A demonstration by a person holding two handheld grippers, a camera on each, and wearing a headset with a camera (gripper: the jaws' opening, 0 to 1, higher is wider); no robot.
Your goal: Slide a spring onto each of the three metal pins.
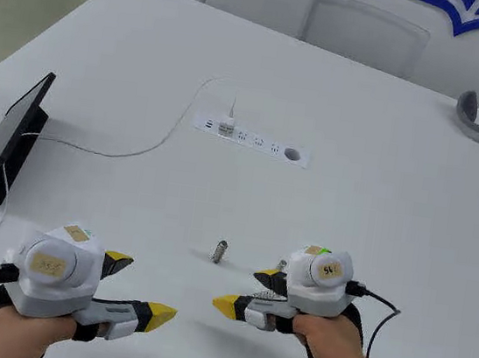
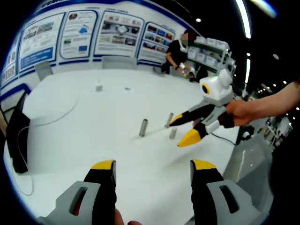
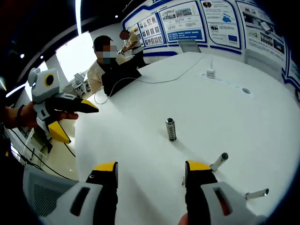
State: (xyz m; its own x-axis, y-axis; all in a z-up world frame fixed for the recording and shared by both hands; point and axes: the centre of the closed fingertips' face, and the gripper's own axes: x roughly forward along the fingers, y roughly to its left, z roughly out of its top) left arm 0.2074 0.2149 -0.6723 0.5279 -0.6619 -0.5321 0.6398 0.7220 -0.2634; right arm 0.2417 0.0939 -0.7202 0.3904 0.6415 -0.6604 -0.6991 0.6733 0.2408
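A short metal pin [image 1: 219, 251] with a coiled spring around it stands upright on the white table [image 1: 376, 215], between my two grippers and slightly beyond them. It also appears in the right gripper view as pin [image 3: 171, 129]. Two more pins [image 3: 219, 161] [image 3: 257, 193] stand to its right, close to the right gripper; whether they carry springs I cannot tell. The left gripper view shows the pins [image 2: 143, 127] [image 2: 168, 120] [image 2: 173, 133] in a loose cluster. My left gripper [image 1: 139, 286] [image 2: 153, 165] is open and holds nothing. My right gripper [image 1: 244, 291] [image 3: 151, 167] is open too, its tips beside the nearest pin [image 1: 281, 265].
A white power strip [image 1: 254, 138] with a plugged cable lies mid-table. A dark tablet [image 1: 6, 144] leans at the left edge. A grey curved object [image 1: 477, 118] sits at the far right. Chairs stand behind the table, and people sit in the background.
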